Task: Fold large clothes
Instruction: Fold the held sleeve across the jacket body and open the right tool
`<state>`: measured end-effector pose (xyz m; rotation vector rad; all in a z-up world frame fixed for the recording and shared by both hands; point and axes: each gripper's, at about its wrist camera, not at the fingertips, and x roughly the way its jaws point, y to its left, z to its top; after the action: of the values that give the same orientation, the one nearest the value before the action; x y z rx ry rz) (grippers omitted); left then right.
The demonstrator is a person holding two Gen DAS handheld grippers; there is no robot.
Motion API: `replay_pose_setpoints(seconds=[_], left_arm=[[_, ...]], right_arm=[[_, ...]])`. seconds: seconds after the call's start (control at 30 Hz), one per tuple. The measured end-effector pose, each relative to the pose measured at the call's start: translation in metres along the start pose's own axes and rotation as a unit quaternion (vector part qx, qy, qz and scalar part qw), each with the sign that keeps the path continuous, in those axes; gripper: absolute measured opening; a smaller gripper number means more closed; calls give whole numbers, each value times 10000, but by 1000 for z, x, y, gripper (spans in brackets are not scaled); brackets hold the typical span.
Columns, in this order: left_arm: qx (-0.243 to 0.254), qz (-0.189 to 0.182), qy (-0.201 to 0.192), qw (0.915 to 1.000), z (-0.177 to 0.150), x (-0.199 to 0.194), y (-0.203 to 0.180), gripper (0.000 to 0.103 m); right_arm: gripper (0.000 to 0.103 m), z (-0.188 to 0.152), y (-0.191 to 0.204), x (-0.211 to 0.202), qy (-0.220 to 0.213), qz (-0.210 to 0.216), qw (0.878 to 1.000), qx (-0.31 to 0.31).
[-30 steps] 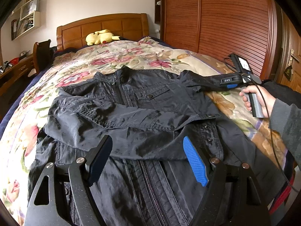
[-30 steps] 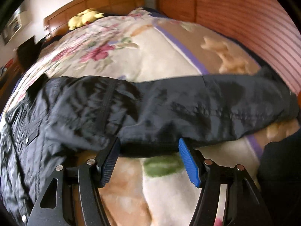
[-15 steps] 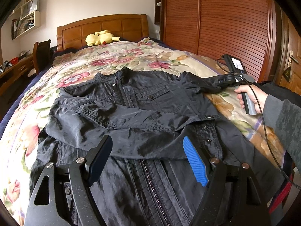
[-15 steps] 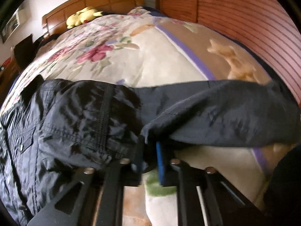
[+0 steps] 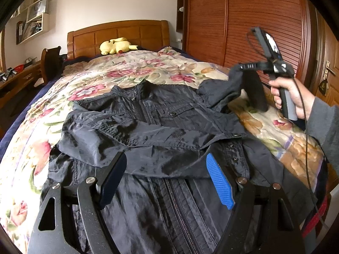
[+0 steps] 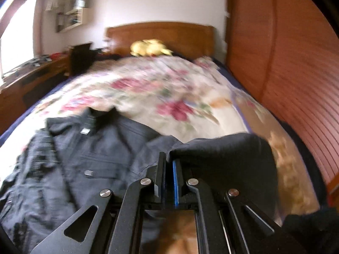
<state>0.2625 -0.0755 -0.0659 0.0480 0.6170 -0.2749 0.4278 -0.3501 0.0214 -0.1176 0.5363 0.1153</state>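
A black jacket (image 5: 169, 139) lies face up on a floral quilt (image 5: 131, 72) that covers the bed, collar toward the wooden headboard (image 5: 118, 36), zip closed down the middle. One sleeve (image 5: 118, 135) is folded across its chest. The other sleeve (image 5: 239, 84) is raised off the quilt at the jacket's far right side, its cuff end hanging down from the right gripper (image 6: 168, 165), whose pads are clenched on the cloth. The right hand (image 5: 288, 93), in a grey cuff, holds that gripper by its handle, with a thin black cable trailing down from it. White letters on the side of the gripper are too small and blurred to read with any certainty. The right wrist view is smeared by motion, so a pale tag at the collar (image 6: 84, 131) shows no legible writing.

The left gripper (image 5: 167, 180) hovers low over the jacket's lower front, its jaws spread wide with nothing between them; one pad is black, the other blue and ribbed.

A yellow plush toy (image 5: 116, 45) rests against the headboard. A slatted wooden wardrobe (image 5: 243, 21) stands along the bed's right side, and a white wall shelf (image 5: 31, 25) hangs at upper left
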Motion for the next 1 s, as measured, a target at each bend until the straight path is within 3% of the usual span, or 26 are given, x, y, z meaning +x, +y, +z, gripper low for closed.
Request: replay_pose_setpoints(seconds=[0.2,0.3,0.4,0.67,0.77,0.87,0.93,1.0], left_arm=[[-32,21,-23,10000,0,-4,4,79],[-63,23,-40,10000,-1,-7,7,79],[-70,37,-43,10000,-1,-10,10,79],[-92,52,-99,9999,-2,-17,16,79],[-114,60,-109,9999,-2,-20,18,79],[-139,56,-125,9998,-2,-21,21,79],[-144,33,-141,9998,-2,-22,21,79],[-143,28,-143,9998,-2,-22,21,79]], right_arm=[[5,-15,68,-28,-67,767,9954,-566],[5,-36,88,-22,238,881,9935,-683],[5,-56,94,-6,682,1061,9914,-334],[10,-75,111,28,1265,1143,9849,-298],[18,-75,116,24,1297,1044,9851,-441],[23,-72,115,-3,1013,864,9895,-563],[38,-71,113,-17,889,940,9901,-539],[47,-68,108,-28,703,749,9927,-624]])
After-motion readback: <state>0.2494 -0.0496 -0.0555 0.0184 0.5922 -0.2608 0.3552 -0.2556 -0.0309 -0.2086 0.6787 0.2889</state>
